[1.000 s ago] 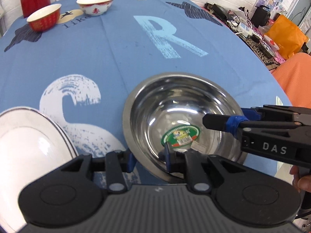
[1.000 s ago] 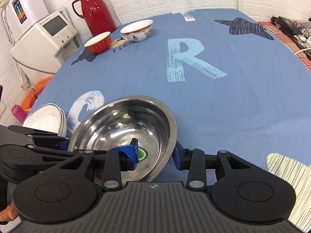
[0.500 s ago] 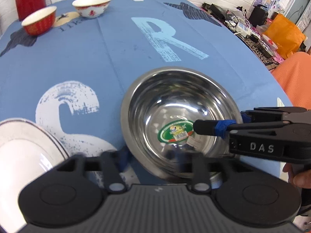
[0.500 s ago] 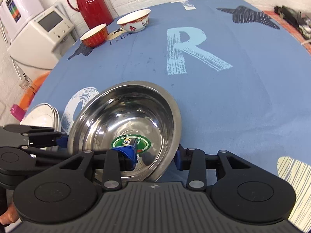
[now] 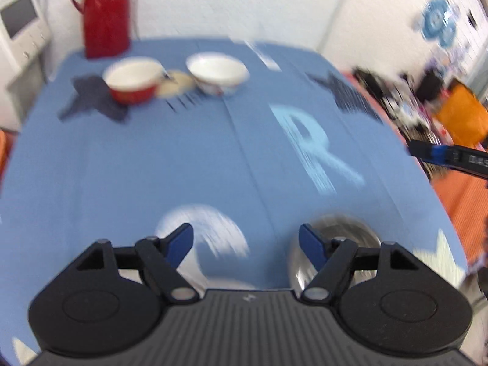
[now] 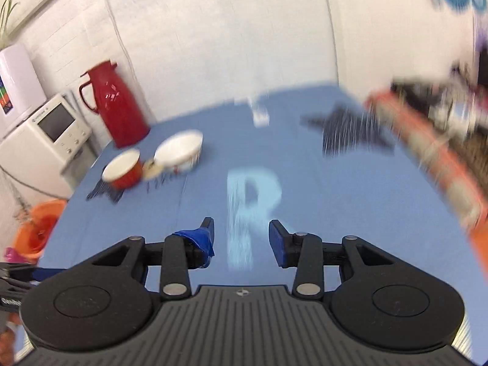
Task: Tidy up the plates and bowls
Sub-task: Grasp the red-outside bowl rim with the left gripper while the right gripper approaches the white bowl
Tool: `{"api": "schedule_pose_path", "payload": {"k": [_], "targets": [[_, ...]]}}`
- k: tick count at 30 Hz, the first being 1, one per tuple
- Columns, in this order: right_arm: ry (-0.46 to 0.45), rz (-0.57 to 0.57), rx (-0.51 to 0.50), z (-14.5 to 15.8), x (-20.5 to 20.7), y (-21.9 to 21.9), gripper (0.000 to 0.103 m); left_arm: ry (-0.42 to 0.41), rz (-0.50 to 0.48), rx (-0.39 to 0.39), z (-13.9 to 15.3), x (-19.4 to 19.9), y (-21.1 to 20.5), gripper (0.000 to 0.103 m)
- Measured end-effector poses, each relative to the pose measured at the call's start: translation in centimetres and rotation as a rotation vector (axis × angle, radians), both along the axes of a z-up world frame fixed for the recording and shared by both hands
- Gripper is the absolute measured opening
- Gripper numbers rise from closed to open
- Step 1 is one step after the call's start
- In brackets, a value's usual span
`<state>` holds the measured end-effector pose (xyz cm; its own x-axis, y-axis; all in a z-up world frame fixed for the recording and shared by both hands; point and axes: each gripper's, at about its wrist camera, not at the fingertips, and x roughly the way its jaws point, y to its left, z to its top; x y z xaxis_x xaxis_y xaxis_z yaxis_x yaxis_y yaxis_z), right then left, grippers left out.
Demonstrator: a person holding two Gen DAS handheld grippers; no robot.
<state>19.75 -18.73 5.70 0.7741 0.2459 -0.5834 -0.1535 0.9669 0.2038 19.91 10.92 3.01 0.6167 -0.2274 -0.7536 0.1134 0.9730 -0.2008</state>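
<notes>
Steel, round and shiny, the metal bowl sits on the blue printed cloth of the worktop, at about 5 o'clock in the left wrist view, half hidden behind the left gripper's right finger and badly blurred. Off at 11 o'clock stand a red bowl with a white inside and a white patterned bowl, near each other with a pale round disc between them; a tall red jug rises behind them by the wall.

Neither tool grasps anything. The left gripper is held above the cloth, jaws spread wide and empty, pointing toward the far bowls. The right gripper is likewise released, its blue-tipped jaws apart over the pale letter R; it shows at 3 o'clock of the left view, clear of the steel bowl.
</notes>
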Motion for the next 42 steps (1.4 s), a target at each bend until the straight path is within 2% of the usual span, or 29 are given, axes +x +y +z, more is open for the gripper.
{"api": "schedule_pose_path", "payload": {"k": [2, 3, 5, 9, 13, 17, 24, 28, 32, 38, 39, 41, 42], "targets": [[-0.066, 0.058, -0.065, 1.7, 1.8, 1.6, 0.025, -0.034, 0.052, 0.015, 1.5, 2.2, 2.1, 0.075], [-0.066, 0.102, -0.079, 2.2, 3.0, 2.3, 0.025, -0.050, 0.077, 0.018, 2.0, 3.2, 3.0, 0.075], [-0.010, 0.142, -0.089, 2.7, 6.3, 3.5, 0.025, -0.068, 0.126, 0.019, 2.9, 5.9, 5.2, 0.075], [0.078, 0.141, 0.010, 3.4, 13.2, 4.8, 0.025, -0.052, 0.180, 0.006, 4.8, 11.1, 9.4, 0.075], [0.098, 0.164, -0.021, 4.3, 19.1, 8.0, 0.025, -0.042, 0.239, 0.067, 5.6, 16.3, 12.3, 0.075], [0.164, 0.291, -0.035, 2.6, 23.5, 13.4, 0.026, 0.025, 0.281, 0.052, 3.0, 20.5, 14.9, 0.075], [0.276, 0.455, -0.028, -2.7, 27.7, 22.0, 0.026, 0.115, 0.264, 0.007, -2.9, 24.0, 15.9, 0.075], [0.266, 0.459, -0.106, -4.4, 29.2, 25.5, 0.026, 0.124, 0.276, 0.002, -4.5, 25.1, 16.7, 0.075], [0.315, 0.453, -0.100, -6.3, 30.9, 27.0, 0.026, 0.139, 0.281, -0.041, -5.7, 26.2, 17.8, 0.075], [0.363, 0.458, -0.117, -8.6, 31.7, 28.0, 0.026, 0.162, 0.275, -0.041, -7.7, 27.5, 17.5, 0.075], [0.352, 0.465, -0.123, -8.6, 31.6, 28.1, 0.026, 0.163, 0.276, -0.048, -8.0, 27.6, 17.5, 0.071], [0.344, 0.484, -0.131, -8.7, 31.5, 28.4, 0.025, 0.174, 0.273, -0.072, -8.5, 27.8, 17.5, 0.052], [0.345, 0.489, -0.111, -8.6, 31.5, 28.3, 0.023, 0.168, 0.279, -0.065, -8.5, 27.8, 17.5, 0.035]]}}
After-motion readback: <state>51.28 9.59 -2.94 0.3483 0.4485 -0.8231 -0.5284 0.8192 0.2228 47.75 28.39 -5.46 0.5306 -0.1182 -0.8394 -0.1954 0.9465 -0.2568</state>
